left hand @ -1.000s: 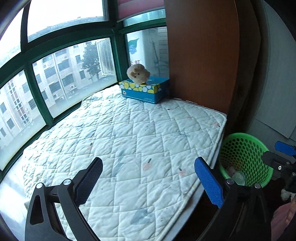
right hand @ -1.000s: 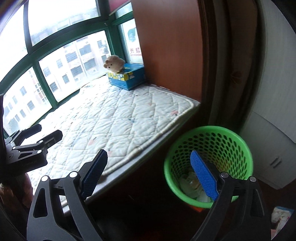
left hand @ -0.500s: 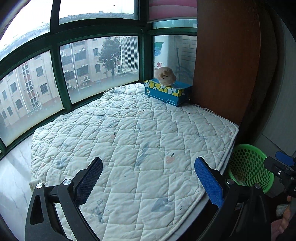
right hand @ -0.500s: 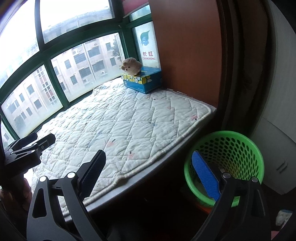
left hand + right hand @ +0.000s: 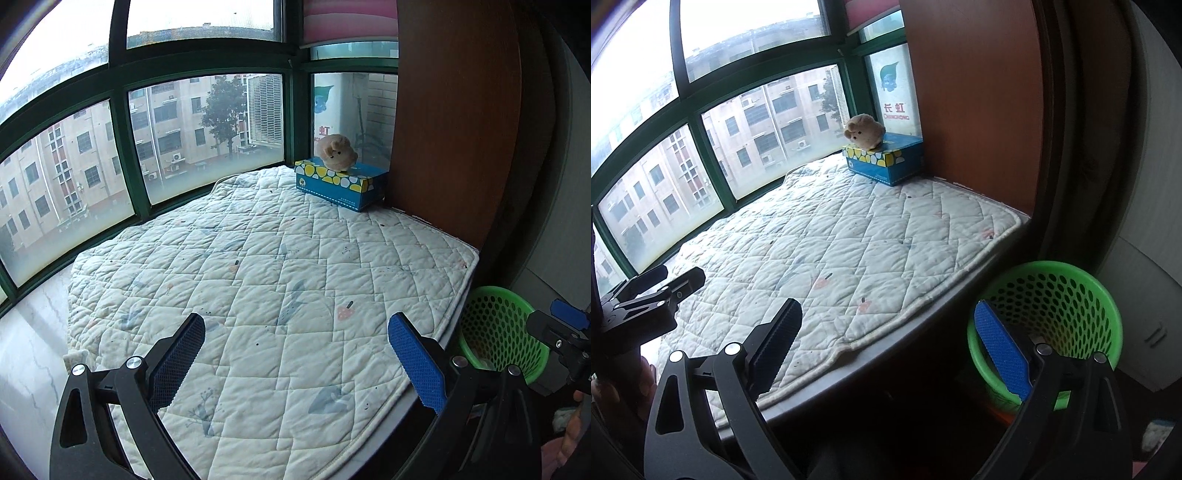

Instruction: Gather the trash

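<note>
Quilted mat (image 5: 273,280) ahead of both tongs shows no litter; left gripper (image 5: 295,354) and right gripper (image 5: 890,343) released, empty; green basket (image 5: 1056,295) by the right one holds scraps, so collection looks near finished.

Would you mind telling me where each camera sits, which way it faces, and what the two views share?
Left wrist: on the left tool, open, facing the quilted mat and window; the right tool shows at the right edge.
Right wrist: on the right tool, open, over the mat's edge beside the green basket; the left tool shows at left.
Shared: the mat, the basket, the tissue box and the plush toy on it.
</note>
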Motion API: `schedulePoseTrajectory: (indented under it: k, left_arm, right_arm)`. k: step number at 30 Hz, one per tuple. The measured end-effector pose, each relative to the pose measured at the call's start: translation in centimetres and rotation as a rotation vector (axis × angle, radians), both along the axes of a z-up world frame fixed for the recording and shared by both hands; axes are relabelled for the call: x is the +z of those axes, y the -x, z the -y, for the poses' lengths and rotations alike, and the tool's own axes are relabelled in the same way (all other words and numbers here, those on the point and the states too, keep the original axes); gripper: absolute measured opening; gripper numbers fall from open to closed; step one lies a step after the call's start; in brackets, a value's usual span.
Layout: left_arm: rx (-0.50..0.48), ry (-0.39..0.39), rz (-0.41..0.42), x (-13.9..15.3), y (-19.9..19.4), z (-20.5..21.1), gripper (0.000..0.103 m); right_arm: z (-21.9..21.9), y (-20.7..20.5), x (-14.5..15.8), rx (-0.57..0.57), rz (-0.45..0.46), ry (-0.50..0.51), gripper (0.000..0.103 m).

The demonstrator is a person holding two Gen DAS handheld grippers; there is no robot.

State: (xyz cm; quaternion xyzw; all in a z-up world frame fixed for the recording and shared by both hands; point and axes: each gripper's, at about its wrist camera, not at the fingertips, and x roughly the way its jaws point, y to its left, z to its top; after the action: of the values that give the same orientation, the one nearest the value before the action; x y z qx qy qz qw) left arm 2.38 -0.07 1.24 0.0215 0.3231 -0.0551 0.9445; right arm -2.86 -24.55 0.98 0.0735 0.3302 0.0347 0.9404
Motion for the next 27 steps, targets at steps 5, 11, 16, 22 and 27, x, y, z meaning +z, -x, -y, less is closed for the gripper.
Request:
schedulePoseTrajectory:
  k: [5, 11, 16, 22, 27]
  left_arm:
    - [0.001, -0.001, -0.001, 0.01, 0.05, -0.05, 0.096]
    - [0.010, 0.003, -0.004, -0.02, 0.33, -0.29, 0.096]
    - [0.014, 0.005, -0.005, 0.01, 0.37, -0.49, 0.096]
    - [0.015, 0.004, -0.006, -0.03, 0.44, -0.46, 0.096]
    - [0.017, 0.003, -0.008, -0.04, 0.46, -0.45, 0.096]
  right_arm:
    - [0.02, 0.04, 0.04, 0.001, 0.000, -0.001, 0.094]
    - [-0.11, 0.24, 0.15, 0.002, 0.006, 0.002, 0.094]
    - [-0.10, 0.26, 0.16, 0.003, 0.006, 0.000, 0.094]
    - [-0.04, 0.30, 0.28, 0.004, 0.010, -0.001, 0.094]
    - [-0.07, 0.31, 0.28, 0.006, 0.010, 0.002, 0.094]
